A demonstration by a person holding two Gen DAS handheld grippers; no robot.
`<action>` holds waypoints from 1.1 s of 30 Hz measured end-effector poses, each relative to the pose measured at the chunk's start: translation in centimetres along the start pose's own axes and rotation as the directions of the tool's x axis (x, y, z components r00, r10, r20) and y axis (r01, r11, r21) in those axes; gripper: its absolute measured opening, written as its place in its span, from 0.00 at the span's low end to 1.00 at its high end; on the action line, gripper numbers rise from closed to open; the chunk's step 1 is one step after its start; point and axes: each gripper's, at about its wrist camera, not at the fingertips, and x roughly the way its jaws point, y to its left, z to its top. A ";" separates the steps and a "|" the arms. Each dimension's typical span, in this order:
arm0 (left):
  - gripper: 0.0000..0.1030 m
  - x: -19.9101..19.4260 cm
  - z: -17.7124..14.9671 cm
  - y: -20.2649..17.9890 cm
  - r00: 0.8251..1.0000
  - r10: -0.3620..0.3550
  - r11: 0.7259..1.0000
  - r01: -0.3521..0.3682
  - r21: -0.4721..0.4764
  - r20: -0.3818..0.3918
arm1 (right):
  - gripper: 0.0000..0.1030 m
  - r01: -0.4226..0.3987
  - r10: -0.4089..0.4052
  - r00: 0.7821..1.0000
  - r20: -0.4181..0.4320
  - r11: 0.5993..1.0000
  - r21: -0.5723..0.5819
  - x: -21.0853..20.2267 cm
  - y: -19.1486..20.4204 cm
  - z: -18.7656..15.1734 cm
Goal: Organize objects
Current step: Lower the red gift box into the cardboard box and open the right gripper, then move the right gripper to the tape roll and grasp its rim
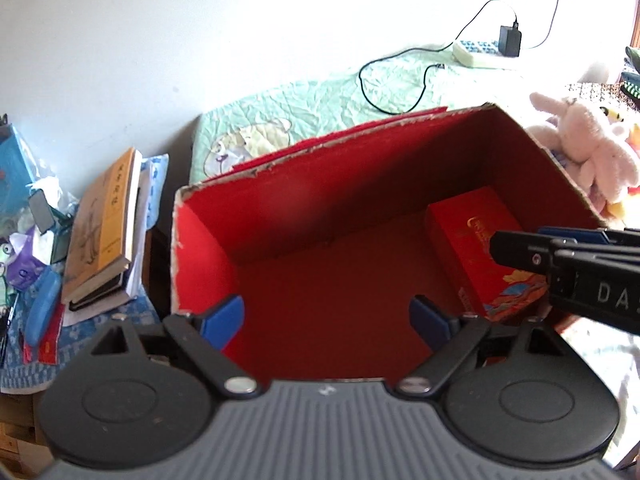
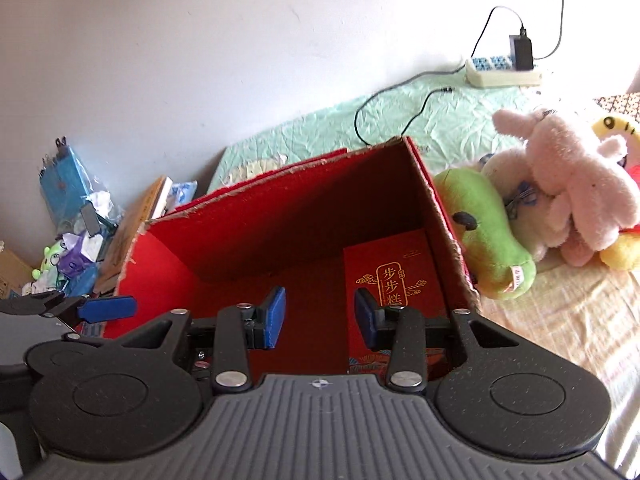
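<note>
A: We start with the bed (image 2: 400, 120), its green quilt spread under everything. On it stands the big red carton (image 1: 280, 200), open at the top, with its torn rim toward the wall.

B: Beside the carton's right wall we see the plush toys (image 2: 560, 184) piled together: a pink one, a green one and a yellow one.

A: Inside, the red gift box (image 2: 390, 276) lies flat on the floor of the carton, against the right wall.

B: Left of the carton we find a stack of books (image 1: 102, 232).

A: Our left gripper (image 1: 326, 320) hangs over the carton with jaws wide apart, nothing between them.

B: Our right gripper (image 2: 320, 316) stands partly open above the gift box, gripping nothing.
</note>
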 end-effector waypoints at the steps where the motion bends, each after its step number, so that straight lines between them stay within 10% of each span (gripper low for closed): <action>1: 0.88 -0.2 0.0 -0.1 1.000 -0.001 1.000 0.001 -0.002 0.004 | 0.39 0.000 0.000 1.000 0.012 1.000 -0.002 -0.4 0.0 -0.2; 15: 0.89 -5.9 -2.7 -1.9 0.998 -0.053 0.998 0.054 -0.021 0.040 | 0.39 -0.010 0.010 0.996 0.083 1.000 -0.008 -4.4 -0.4 -2.4; 33: 0.87 -3.5 -5.8 -5.1 0.989 -0.098 0.995 0.098 -0.001 -0.107 | 0.39 0.001 -0.003 0.999 0.046 1.000 0.026 -5.9 -2.2 -5.3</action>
